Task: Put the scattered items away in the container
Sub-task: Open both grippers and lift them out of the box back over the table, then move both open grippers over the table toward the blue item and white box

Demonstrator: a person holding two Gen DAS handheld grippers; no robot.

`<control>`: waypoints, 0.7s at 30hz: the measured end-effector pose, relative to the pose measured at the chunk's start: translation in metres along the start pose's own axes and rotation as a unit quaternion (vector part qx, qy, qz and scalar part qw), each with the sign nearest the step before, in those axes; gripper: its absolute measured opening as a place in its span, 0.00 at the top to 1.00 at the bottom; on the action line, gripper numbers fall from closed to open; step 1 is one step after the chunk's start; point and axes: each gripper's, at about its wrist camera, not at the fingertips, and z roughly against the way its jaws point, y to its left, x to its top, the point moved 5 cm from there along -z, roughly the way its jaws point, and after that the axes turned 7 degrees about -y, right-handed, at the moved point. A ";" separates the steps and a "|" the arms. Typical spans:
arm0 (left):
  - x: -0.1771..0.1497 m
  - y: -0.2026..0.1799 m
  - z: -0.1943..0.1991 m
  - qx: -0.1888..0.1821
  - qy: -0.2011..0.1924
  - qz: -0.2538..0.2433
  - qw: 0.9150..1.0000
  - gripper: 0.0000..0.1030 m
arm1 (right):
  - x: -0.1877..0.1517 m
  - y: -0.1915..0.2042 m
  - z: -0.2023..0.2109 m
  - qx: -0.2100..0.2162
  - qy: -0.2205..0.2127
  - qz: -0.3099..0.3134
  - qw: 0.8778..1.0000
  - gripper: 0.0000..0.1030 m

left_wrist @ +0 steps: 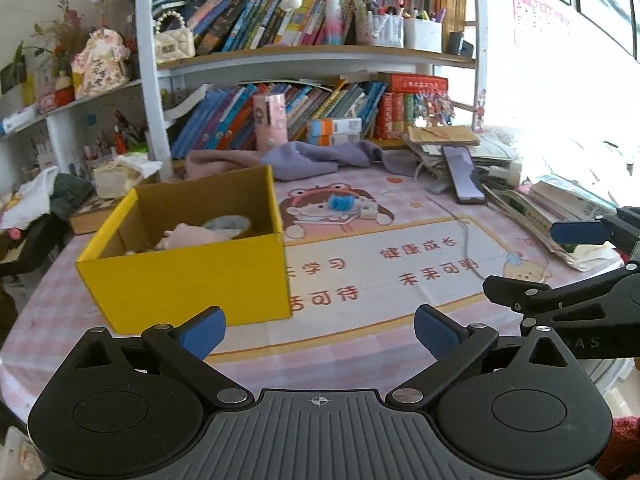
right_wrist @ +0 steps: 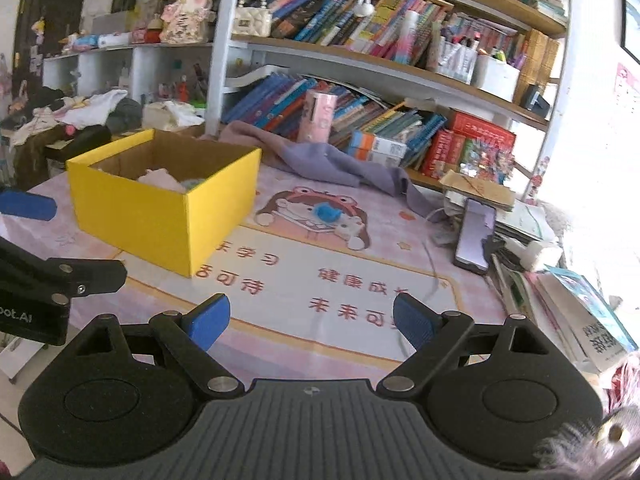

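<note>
My left claw (left_wrist: 320,330) and right claw (right_wrist: 312,322) both spread, empty. Blue pompom (left_wrist: 341,202) on bench (left_wrist: 360,336), well ahead; yellow box (left_wrist: 192,280) ahead-left.

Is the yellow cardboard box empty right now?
No, the open yellow cardboard box already holds a pale pink soft item and a light blue fluffy item.

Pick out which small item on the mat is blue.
The fuzzy pom-pom on the cartoon face; the small cube right of it is white.
</note>
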 end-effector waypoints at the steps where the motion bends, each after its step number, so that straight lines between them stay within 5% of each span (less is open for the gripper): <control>1: 0.001 -0.003 -0.002 -0.005 0.001 -0.001 1.000 0.01 | -0.001 -0.003 -0.001 -0.003 0.004 -0.004 1.000 0.14; 21: 0.010 -0.054 -0.033 -0.081 0.008 -0.052 0.995 0.01 | -0.011 -0.049 -0.004 -0.050 0.031 -0.047 0.997 0.14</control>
